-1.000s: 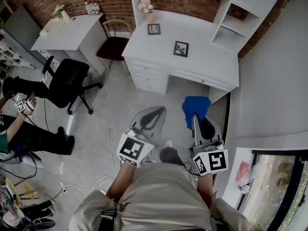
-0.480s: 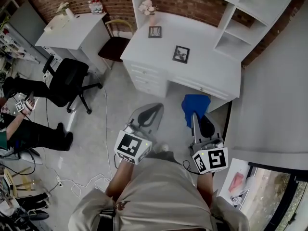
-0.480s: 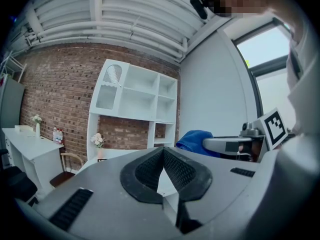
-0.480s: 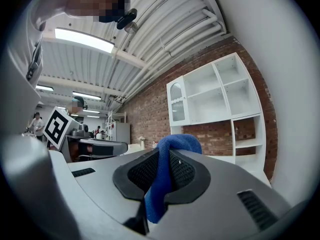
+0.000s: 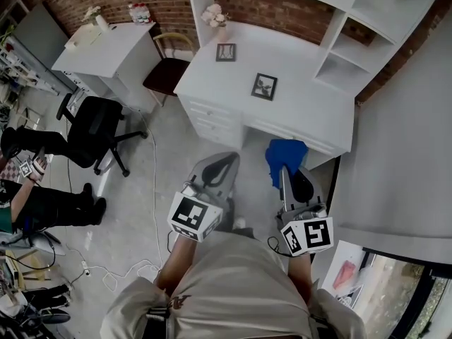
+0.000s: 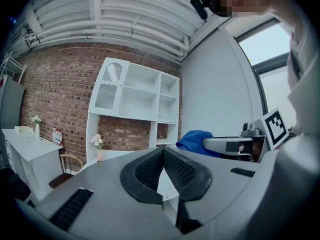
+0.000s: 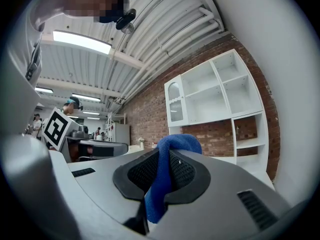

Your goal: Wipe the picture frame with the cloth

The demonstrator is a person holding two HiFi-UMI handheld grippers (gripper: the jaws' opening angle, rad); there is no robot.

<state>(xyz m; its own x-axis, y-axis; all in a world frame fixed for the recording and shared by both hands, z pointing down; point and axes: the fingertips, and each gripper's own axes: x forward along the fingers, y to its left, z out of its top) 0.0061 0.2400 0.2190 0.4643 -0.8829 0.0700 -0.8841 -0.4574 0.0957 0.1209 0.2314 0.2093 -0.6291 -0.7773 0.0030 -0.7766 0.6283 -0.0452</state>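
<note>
A bright blue cloth [image 5: 285,155] is showing just before the white desk [image 5: 304,111], a black-edged picture frame [image 5: 264,86] is lying on it, red-brown brick wall [image 5: 268,2] is running behind it, and a black chair [image 5: 95,126] is standing left of it.

Beige shirt [image 5: 233,277], grey left hand-held gripper [image 5: 227,159], right hand-held gripper [image 5: 284,169] (black ribbed pads [image 6: 148,172]), square-marker cubes [image 5: 196,219]

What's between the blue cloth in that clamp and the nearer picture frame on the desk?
In the head view, only bare white desk lies between the cloth and the picture frame.
</note>
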